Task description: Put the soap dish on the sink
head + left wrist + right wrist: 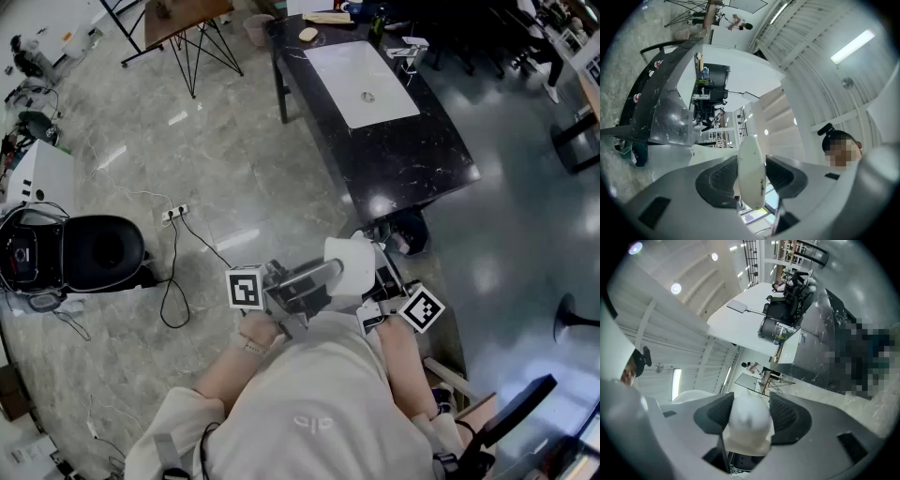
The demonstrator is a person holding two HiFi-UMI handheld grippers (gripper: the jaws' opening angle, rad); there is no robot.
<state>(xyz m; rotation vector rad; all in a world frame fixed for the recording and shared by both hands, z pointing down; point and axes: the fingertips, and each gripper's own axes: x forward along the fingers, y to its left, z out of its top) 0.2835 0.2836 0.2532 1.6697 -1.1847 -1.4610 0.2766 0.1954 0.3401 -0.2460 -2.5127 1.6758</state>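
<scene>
- Left gripper [752,165]: its jaws stand partway apart, pads clamped on the white soap dish [751,183]. The dish is seen edge-on, with its long axis running up and down between the pads.
- The soap dish hangs between both grippers at the person's chest, seemingly on edge, well apart from the white sink [361,82] in the black marble counter [412,159].
- Right gripper [750,411]: its jaws are likewise closed on the dish's rounded end.

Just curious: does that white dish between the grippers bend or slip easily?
Likely stiff: the soap dish shows an unbent edge in the left gripper. Its smooth white surface may be slippery; the right gripper grips it too.
</scene>
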